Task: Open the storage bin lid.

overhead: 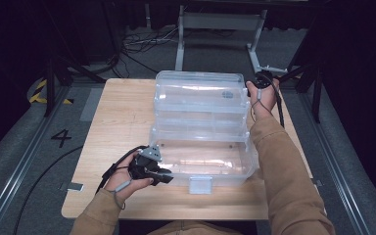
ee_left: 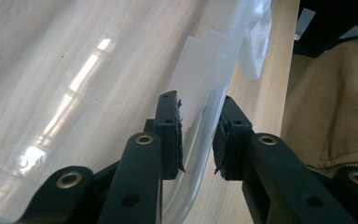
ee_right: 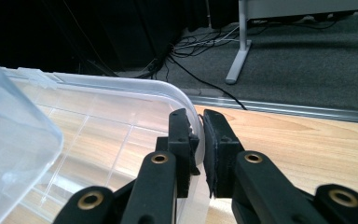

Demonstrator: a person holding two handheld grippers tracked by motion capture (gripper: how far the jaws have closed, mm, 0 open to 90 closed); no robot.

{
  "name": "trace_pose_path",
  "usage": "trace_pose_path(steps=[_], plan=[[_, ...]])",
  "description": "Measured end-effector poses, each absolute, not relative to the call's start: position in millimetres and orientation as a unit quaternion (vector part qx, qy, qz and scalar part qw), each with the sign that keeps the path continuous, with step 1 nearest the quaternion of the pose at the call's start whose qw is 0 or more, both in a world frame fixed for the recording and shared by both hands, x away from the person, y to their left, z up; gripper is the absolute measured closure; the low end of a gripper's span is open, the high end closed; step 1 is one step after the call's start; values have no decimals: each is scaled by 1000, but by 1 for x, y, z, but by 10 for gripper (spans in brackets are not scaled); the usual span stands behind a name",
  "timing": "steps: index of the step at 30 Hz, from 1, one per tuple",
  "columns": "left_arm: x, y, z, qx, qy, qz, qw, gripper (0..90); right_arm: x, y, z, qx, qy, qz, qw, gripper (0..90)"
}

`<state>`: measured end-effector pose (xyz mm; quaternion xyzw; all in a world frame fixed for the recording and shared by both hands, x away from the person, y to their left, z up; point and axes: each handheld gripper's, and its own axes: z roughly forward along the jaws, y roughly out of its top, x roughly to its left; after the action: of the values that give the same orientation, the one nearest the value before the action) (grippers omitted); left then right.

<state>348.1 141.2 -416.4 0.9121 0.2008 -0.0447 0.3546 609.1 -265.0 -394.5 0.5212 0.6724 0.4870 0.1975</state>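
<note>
A clear plastic box (overhead: 200,156) lies hinged open on the wooden table (overhead: 117,117). Its near half lies flat, with a white latch (overhead: 200,185) at the front. The far half (overhead: 198,95) stands raised behind it. My left gripper (overhead: 168,178) is at the near half's front left corner. In the left gripper view its jaws (ee_left: 199,135) straddle the clear wall (ee_left: 200,116), with the pads against it and the latch (ee_left: 254,51) beyond. My right gripper (overhead: 252,89) is at the far half's right end, its jaws (ee_right: 200,144) nearly together on the thin rim (ee_right: 135,86).
The table's near edge runs just in front of the box, and a person's tan sleeves (overhead: 284,171) come in from below. Beyond the far edge lie cables (overhead: 142,41) and a grey table frame (overhead: 220,22) on the floor. A dark stand (overhead: 54,81) is at the left.
</note>
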Motion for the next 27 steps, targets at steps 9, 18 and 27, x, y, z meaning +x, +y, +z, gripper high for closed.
trace_pose_path(steps=[9,18,27], plan=[[348,141,-417,912,201,-44,355,741,611,-266,-398,528,670,486,189,827],[348,142,-417,910,201,-46,360,740,614,-265,-404,536,671,478,184,824],[349,142,-416,908,209,-54,359,736,612,-269,-398,522,676,483,194,712]])
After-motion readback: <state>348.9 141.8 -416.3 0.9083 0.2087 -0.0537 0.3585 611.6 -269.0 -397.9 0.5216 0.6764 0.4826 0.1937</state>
